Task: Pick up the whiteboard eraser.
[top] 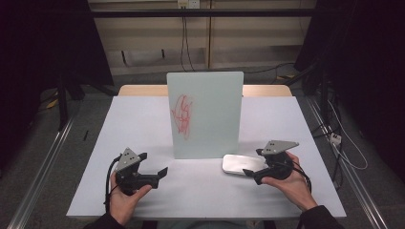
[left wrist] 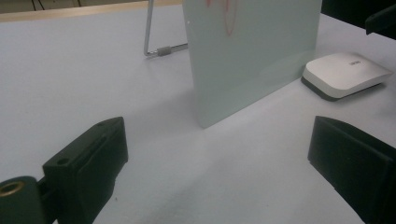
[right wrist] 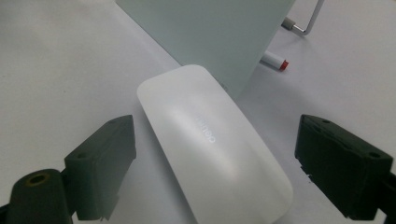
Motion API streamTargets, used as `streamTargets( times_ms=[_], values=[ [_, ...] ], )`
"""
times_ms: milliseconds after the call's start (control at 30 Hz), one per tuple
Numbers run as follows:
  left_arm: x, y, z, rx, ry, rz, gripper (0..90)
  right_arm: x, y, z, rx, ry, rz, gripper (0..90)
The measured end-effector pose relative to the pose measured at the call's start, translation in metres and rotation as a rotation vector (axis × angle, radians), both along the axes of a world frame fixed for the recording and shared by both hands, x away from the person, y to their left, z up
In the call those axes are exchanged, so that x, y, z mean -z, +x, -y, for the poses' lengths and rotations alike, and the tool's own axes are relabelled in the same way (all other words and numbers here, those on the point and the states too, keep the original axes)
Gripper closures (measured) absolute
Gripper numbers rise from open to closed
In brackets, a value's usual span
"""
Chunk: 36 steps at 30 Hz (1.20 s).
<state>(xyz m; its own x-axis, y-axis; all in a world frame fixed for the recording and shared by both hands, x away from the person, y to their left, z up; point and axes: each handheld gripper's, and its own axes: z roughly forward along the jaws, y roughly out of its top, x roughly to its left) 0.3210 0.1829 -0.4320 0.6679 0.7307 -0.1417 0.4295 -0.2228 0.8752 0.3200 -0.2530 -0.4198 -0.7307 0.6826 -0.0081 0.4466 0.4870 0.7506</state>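
A pale glass drawing board stands upright mid-table with a red scribble on its face. A flat white eraser block lies on the table by the board's front right corner. My right gripper hovers at the eraser's near end; in the right gripper view its jaws stand open on either side of the eraser with gaps on both sides. My left gripper rests at the front left, open and holding nothing; from the left gripper view it faces the board and the eraser.
The white table has bare room left and right of the board. Behind the board are its metal wire stand and a marker with a red cap. Cables trail on the floor at the right.
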Motion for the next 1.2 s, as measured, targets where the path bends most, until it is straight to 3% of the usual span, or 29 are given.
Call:
streamTargets(
  times_ms=[133,300,567,833,967,1200],
  values=[
    [-0.001,-0.001,-0.001,-0.005,0.001,0.014,5.5,0.001,0.008,-0.004,-0.04,-0.033,-0.024,13.1],
    [0.0,0.0,0.001,0.002,0.005,0.001,5.5,0.006,0.019,-0.009,-0.104,-0.084,-0.068,18.1],
    [0.001,0.001,0.001,0.006,0.011,-0.002,5.8,0.001,0.031,-0.017,-0.18,-0.156,-0.09,22.4],
    [0.001,0.002,0.001,0.005,0.012,-0.001,6.0,0.007,0.041,-0.023,-0.244,-0.197,-0.139,22.7],
    [0.001,0.002,0.001,0.006,0.017,0.001,5.9,0.013,0.04,-0.028,-0.276,-0.247,-0.131,24.0],
    [0.001,0.002,0.001,0.004,0.019,-0.004,5.9,0.017,0.04,-0.031,-0.306,-0.288,-0.117,25.6]
  ],
)
